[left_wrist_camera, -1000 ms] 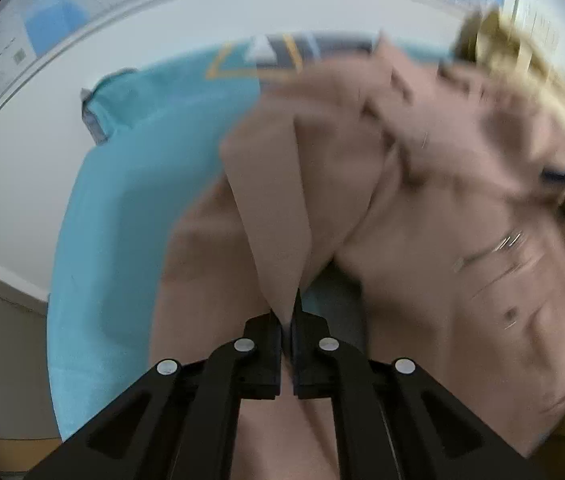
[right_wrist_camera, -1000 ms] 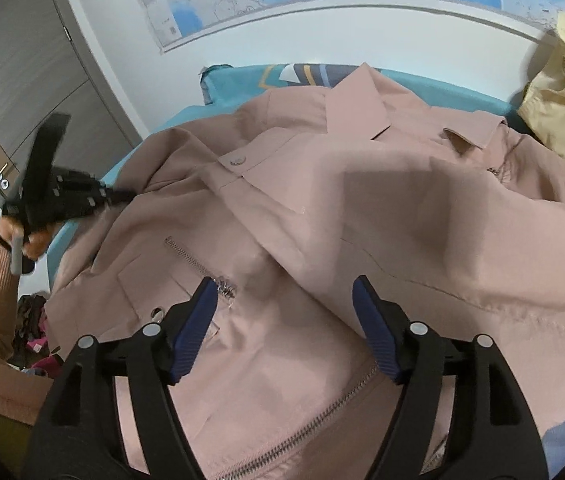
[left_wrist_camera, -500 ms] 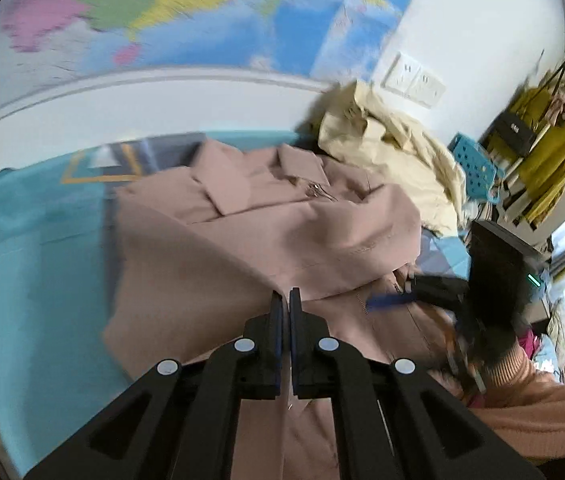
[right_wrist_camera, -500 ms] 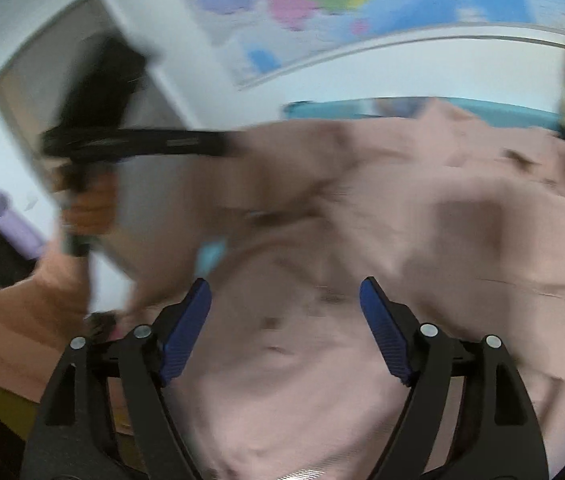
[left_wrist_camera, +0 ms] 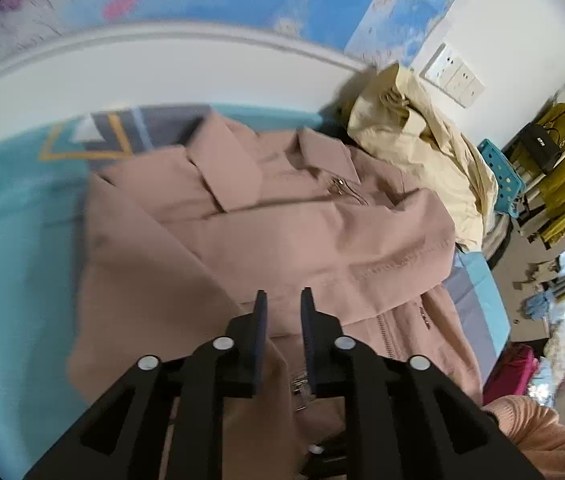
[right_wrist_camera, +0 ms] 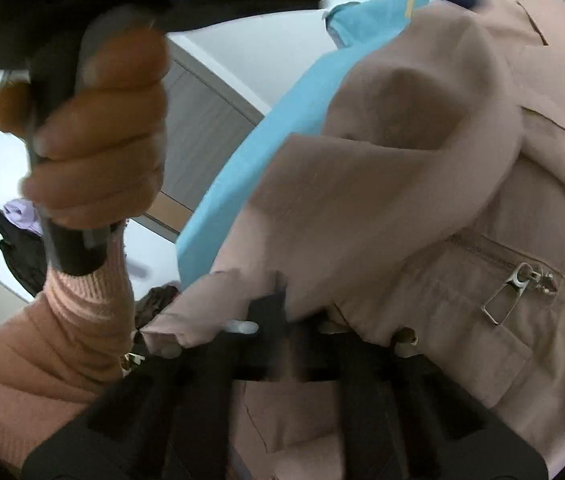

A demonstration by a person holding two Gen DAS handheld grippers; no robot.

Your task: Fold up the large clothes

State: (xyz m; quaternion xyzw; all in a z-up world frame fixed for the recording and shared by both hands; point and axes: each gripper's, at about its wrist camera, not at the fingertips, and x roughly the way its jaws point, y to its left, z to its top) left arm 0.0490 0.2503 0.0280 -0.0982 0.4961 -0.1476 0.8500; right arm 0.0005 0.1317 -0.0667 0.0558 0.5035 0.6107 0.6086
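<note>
- Jacket (left_wrist_camera: 290, 240): dusty-pink, zip-fronted, lying collar-up toward the wall on the blue bedcover (left_wrist_camera: 18, 264); one sleeve is already laid across the chest, so I judge the first fold made
- Left gripper (left_wrist_camera: 282, 312): my jaws are opening, a narrow gap between the blue pads; only air shows between the tips, the jacket lies beneath, and no cloth is pinched
- Right gripper (right_wrist_camera: 282, 312): my jaws are closed at the jacket's near edge; this view is blurred and cloth drapes over the tips, so I judge that they grip a fold of the fabric but cannot see the pads themselves
- Left hand (right_wrist_camera: 94, 136): seen from the right wrist view, wrapped round the handle of my left gripper, pink knitted sleeve (right_wrist_camera: 74, 320) at the wrist
- Zip pull (right_wrist_camera: 510, 292): metal, hanging at a chest pocket beside my right gripper
- Cream garment (left_wrist_camera: 422, 148): heaped against the wall, just beyond the jacket's far shoulder, not yet folded
- Remaining, as I judge it: the other sleeve and side to bring in, the hem to carry up to the collar; the fold is early to midway, not near finished
</note>
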